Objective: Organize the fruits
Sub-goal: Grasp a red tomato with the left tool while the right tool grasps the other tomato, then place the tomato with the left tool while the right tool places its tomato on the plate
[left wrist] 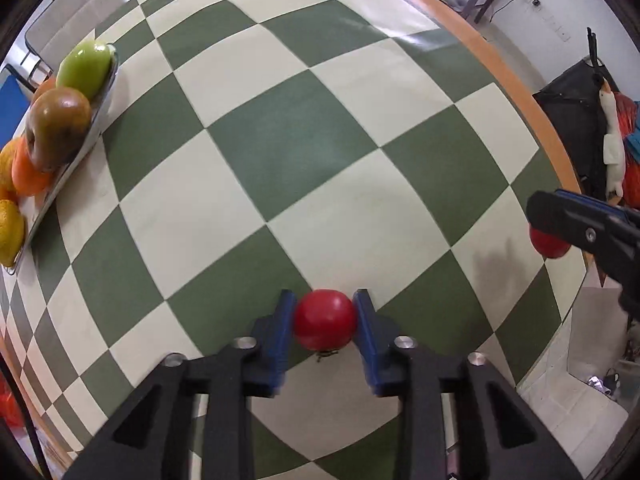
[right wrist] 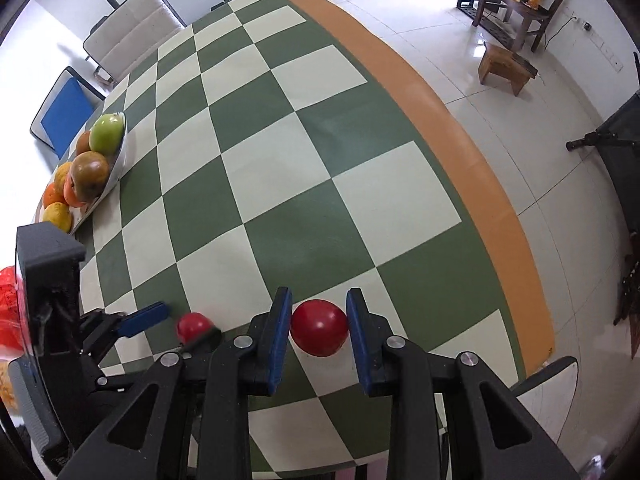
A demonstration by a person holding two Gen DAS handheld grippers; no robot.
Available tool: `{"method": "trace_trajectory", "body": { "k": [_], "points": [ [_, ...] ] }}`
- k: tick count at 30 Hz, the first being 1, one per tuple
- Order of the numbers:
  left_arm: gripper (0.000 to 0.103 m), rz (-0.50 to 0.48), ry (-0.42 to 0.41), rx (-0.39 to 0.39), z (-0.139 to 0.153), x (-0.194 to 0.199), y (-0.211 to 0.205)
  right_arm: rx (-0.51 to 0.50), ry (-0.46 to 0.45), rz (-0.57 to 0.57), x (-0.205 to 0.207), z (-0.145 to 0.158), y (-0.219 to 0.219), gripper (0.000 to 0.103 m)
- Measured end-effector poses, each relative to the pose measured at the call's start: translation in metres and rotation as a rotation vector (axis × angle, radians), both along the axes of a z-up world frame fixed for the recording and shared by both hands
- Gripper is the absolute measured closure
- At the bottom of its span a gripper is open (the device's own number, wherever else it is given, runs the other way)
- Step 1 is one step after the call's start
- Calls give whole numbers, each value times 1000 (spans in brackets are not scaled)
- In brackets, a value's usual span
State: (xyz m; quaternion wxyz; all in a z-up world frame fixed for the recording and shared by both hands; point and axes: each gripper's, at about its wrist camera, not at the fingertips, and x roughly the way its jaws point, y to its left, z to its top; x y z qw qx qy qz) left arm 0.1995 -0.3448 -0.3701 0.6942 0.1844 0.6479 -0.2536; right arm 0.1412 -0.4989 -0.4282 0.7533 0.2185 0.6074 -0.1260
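My left gripper (left wrist: pixel 324 303) is shut on a red round fruit (left wrist: pixel 325 322), its blue pads pressing both sides just above the checked tablecloth (left wrist: pixel 296 140). The right gripper (right wrist: pixel 318 300) is likewise shut on a second red round fruit (right wrist: pixel 319 328). Each view shows the other gripper: the right gripper (left wrist: pixel 554 236) with its red fruit (left wrist: pixel 549 246) at the right edge, the left gripper (right wrist: pixel 180 326) with its red fruit (right wrist: pixel 193 323) at lower left. A metal tray (left wrist: pixel 106 92) at the far left holds a green fruit (left wrist: pixel 84 68), a brown-green fruit (left wrist: pixel 60 124), an orange (left wrist: pixel 28 172) and a lemon (left wrist: pixel 10 232).
The tray (right wrist: pixel 120 160) sits near the table's left edge. An orange border (right wrist: pixel 460 152) marks the table's right edge, with tiled floor beyond. Chairs (right wrist: pixel 132 24) stand at the far side. A wooden stool (right wrist: pixel 504 66) is on the floor.
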Motion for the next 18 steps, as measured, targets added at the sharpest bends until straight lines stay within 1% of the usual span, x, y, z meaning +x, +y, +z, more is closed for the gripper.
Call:
{"method": "trace_trajectory", "body": {
  "k": [2, 5, 7, 9, 10, 12, 13, 15, 16, 18],
  "points": [
    [76, 37, -2, -10, 5, 9, 10, 7, -11, 10, 1, 1, 6, 72],
    [76, 141, 13, -52, 22, 29, 42, 37, -34, 43, 14, 13, 22, 72],
    [76, 224, 12, -85, 41, 46, 70, 62, -56, 68, 26, 26, 30, 72],
    [76, 333, 5, -129, 67, 67, 107, 99, -91, 107, 44, 39, 45, 72],
    [76, 370, -1, -142, 76, 73, 121, 112, -104, 122, 54, 46, 55, 72],
    [76, 480, 3, -188, 99, 97, 159, 181, -139, 167, 81, 56, 76, 72],
    [76, 517, 1, -203, 102, 107, 181, 211, -150, 183, 93, 61, 83, 72],
    [76, 607, -4, -232, 113, 130, 209, 279, -188, 237, 129, 73, 108, 72],
    [76, 641, -16, -238, 113, 142, 225, 296, -199, 258, 143, 78, 119, 72],
    [76, 685, -38, -238, 116, 161, 242, 339, -224, 313, 181, 87, 143, 72]
  ]
}}
